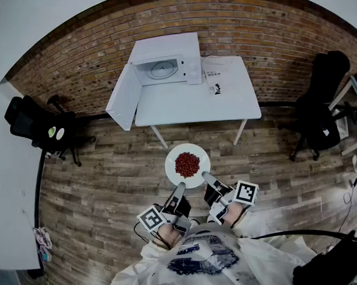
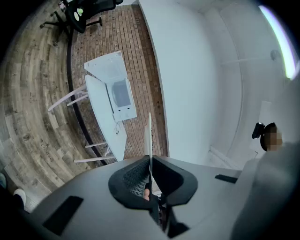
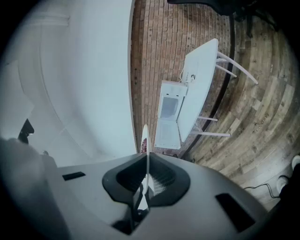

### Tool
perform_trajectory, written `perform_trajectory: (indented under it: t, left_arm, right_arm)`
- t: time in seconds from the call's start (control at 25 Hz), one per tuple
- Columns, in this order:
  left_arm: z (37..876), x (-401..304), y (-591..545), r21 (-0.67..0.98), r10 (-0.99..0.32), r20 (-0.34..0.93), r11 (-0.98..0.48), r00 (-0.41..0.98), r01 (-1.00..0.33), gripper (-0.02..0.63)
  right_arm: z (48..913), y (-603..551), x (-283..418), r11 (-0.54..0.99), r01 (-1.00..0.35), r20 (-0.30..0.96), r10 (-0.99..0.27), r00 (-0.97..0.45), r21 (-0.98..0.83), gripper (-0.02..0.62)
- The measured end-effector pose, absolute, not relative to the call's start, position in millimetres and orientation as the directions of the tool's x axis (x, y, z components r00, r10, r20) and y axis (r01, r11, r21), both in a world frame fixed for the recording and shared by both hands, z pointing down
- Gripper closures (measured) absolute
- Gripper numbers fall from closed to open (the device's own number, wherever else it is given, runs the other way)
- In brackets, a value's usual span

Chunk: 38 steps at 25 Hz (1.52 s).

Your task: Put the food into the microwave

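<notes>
White plate (image 1: 171, 169) of food (image 1: 187, 164) gripped by left tongs (image 1: 181, 185) and right tongs (image 1: 205, 176), open microwave (image 1: 165, 51) on table (image 1: 194, 103) ahead, wood floor (image 1: 109, 171) between

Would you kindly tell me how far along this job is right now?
Done: the microwave has its door open, and the plate of food is picked up. In hand: the left gripper and right gripper each clamp the plate's near rim, holding it over the floor, short of the table. Left: walk up and set the plate inside the microwave.
</notes>
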<state>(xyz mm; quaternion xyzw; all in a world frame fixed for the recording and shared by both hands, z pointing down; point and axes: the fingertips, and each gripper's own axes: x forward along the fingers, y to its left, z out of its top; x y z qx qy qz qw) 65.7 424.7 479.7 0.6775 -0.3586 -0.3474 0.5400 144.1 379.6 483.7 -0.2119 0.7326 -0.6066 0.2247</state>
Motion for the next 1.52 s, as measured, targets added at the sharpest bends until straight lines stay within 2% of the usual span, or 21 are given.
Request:
perform_trajectory:
  t: [0.88,1.52]
  left_arm:
    - [500.8,100.9,425.3,0.988,-0.888,-0.077,-0.128,0.454,-0.084,0.584]
    - [506.9,74.0,333.3,0.993,-0.867,-0.068,-0.108,0.494,-0.053,0.584]
  right_arm:
    - [507.7,376.6,174.8,0.144,-0.04,-0.046,-0.543,-0.838,-0.989,0.571]
    - [515.9,287.8,151.5,0.118,-0.087,0.003,-0.58,-0.815,-0.989,0.571]
